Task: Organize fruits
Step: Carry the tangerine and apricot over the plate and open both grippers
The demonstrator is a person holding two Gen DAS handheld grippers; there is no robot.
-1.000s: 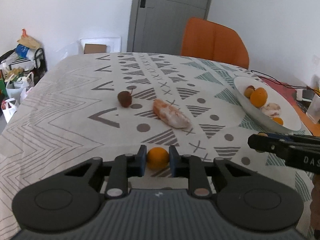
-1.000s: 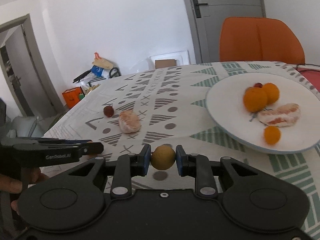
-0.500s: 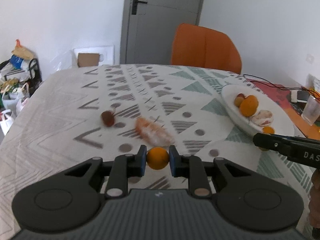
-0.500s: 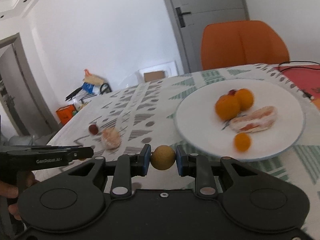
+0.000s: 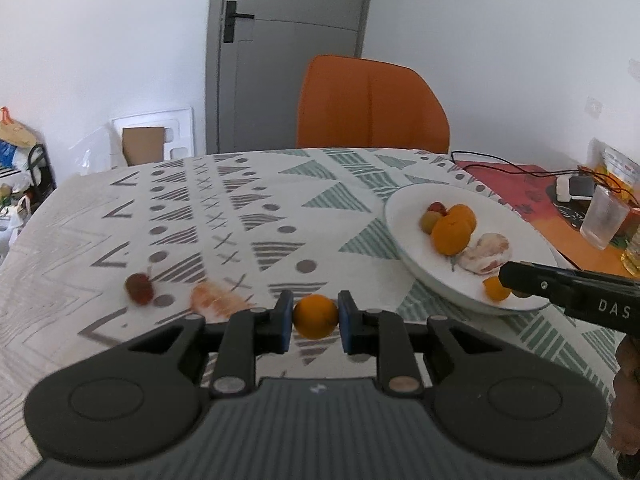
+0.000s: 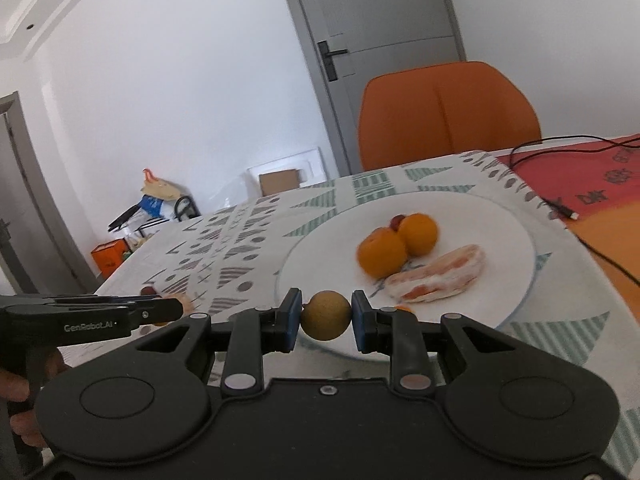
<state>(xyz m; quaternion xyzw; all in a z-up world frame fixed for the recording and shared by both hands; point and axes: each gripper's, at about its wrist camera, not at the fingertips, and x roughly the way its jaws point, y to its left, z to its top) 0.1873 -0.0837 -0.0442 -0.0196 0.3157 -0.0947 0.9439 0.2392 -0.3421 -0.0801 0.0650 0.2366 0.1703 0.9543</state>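
left tool (image 5: 315,317) clamps small orange (image 5: 315,316) | right tool (image 6: 326,316) clamps tan fruit (image 6: 326,316)

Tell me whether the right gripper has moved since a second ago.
Yes. The right gripper has moved toward the white plate, which now fills more of its view.

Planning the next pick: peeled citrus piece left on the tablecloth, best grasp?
Grip the peeled citrus piece across its narrow middle, coming down from above. It lies flat and long on the tablecloth, so the ends are too far apart to span. Soft flesh: probably close gently. The small red fruit sits apart on one side, leaving room for the fingers.
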